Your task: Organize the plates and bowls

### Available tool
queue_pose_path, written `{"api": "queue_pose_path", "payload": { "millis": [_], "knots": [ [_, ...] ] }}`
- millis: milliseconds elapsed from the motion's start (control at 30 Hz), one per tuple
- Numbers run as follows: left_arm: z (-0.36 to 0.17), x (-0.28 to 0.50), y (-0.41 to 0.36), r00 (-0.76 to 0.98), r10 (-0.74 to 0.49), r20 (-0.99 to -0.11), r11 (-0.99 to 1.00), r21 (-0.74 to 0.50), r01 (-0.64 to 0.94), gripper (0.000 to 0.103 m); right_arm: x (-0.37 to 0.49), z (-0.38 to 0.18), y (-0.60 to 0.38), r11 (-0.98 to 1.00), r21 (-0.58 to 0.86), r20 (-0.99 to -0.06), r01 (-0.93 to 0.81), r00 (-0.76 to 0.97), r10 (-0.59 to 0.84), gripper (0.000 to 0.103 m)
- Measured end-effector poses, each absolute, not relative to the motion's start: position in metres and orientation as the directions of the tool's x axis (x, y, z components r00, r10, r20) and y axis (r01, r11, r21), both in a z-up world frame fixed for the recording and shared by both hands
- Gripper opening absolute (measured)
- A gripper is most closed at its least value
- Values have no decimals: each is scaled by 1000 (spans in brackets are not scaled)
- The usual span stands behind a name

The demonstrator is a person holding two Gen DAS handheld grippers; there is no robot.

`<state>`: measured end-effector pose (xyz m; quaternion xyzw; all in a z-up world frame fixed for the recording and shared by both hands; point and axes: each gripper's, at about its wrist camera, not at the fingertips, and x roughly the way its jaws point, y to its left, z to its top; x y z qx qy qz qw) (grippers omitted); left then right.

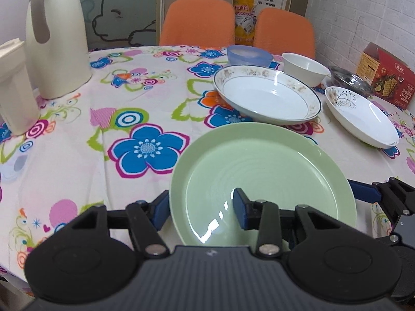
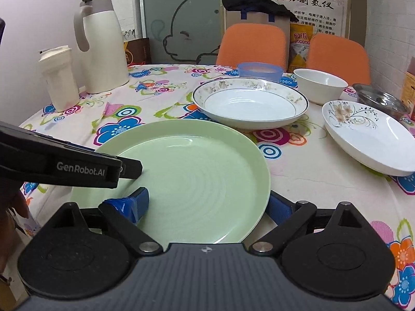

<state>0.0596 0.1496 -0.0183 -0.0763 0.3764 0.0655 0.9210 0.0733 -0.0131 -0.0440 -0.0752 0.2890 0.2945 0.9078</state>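
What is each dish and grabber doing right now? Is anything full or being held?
green plate: empty, both grippers' fingers straddle its rim
left gripper: open around the plate's left rim
right gripper: open around the plate's right rim
gold-rimmed plate: empty, on the table
flower plate: empty, tilted
white bowl: upright, looks empty
thermos: upright, lid on

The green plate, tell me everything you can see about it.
The green plate is round, pale green and glossy, with faint concentric rings, a raised rim and nothing on it. It sits nearest the cameras on the floral tablecloth. Both grippers straddle its rim, the left gripper on one side and the right gripper opposite, fingers apart.
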Motion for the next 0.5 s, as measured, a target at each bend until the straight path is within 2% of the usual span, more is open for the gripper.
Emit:
{"api": "queue_pose_path", "payload": {
  "millis": [33, 100, 133, 167, 267, 400, 500],
  "knots": [
    [-19, 60, 152, 711, 55, -701, 978, -105, -179, 40, 74, -44, -12, 813, 34, -566, -581, 659, 495, 84],
    [-19, 62, 154, 706, 31, -707, 977, -126, -169, 54, 79, -41, -15, 798, 60, -577, -599, 632, 518, 82],
    [-18, 62, 156, 708, 17, -706, 976, -141, -164, 74, 81, -37, -21, 791, 92, -574, -605, 617, 538, 81],
    [-14, 60, 158, 724, 6, -690, 974, -159, -159, 77, 83, -30, -30, 792, 127, -556, -598, 618, 556, 82],
    [0, 60, 169, 762, -12, -648, 971, -191, -147, 77, 97, -7, -53, 818, 164, -506, -552, 665, 550, 82],
    [19, 91, 186, 789, -18, -614, 963, -224, -152, 78, 141, 13, -49, 819, 120, -514, -561, 671, 534, 82],
    [23, 127, 197, 787, -23, -616, 960, -233, -154, 83, 185, 17, -38, 827, 97, -536, -554, 671, 512, 82]
  ]
}}
